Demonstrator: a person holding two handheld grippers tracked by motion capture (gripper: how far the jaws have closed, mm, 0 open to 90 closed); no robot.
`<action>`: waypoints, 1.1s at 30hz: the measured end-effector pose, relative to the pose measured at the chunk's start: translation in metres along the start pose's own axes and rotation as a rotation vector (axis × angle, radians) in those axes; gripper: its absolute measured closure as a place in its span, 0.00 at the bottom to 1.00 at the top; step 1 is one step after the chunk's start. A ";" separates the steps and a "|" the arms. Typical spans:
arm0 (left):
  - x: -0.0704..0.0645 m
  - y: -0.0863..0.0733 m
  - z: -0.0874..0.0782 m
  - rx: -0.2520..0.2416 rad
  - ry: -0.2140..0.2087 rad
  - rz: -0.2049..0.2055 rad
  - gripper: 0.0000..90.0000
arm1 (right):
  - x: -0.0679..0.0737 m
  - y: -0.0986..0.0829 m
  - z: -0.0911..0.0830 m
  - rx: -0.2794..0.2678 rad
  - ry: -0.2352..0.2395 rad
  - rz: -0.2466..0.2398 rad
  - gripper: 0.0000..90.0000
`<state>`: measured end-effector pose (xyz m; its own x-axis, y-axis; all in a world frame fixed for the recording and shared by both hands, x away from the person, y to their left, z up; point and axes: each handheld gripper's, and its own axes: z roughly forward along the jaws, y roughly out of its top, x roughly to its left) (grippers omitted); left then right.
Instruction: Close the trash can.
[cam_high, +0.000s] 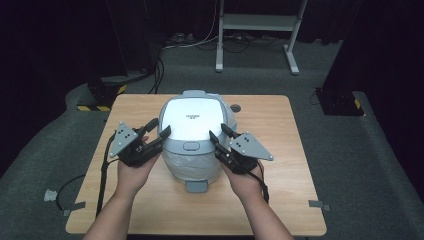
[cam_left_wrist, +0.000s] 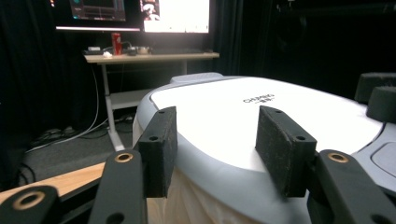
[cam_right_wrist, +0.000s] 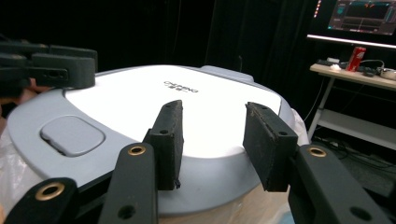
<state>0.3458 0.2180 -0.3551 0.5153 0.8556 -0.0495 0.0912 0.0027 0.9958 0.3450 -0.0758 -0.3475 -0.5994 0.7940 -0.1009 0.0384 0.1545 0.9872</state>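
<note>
High view: a grey-and-white rice cooker (cam_high: 192, 135) sits mid-tabletop (cam_high: 280, 200), left gripper (cam_high: 156, 134) and right gripper (cam_high: 221, 134) flanking its lid. Left gripper view: jaws spread wide at the cooker's lid edge. Right gripper view: jaws likewise spread wide beside the lid.

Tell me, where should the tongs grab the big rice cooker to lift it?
Probably the rice cooker is best held from both sides at once: left tongs under the lid's left rim, right tongs under its right rim. The body is wide and round, and that jutting rim gives the open jaws an edge to catch.
</note>
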 end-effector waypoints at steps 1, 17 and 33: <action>0.001 0.000 -0.001 0.003 -0.002 -0.004 0.54 | 0.000 0.000 -0.001 0.000 0.001 0.002 0.64; 0.043 0.010 -0.025 0.053 0.117 0.038 0.48 | -0.031 0.016 -0.015 0.014 -0.081 0.039 0.50; 0.088 -0.078 -0.032 0.322 0.191 -0.059 0.43 | -0.070 -0.069 -0.021 0.208 -0.188 0.125 0.47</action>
<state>0.3566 0.3099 -0.4350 0.3361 0.9399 -0.0602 0.3950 -0.0826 0.9150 0.3674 -0.1549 -0.4063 -0.4223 0.9062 -0.0206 0.2771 0.1507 0.9490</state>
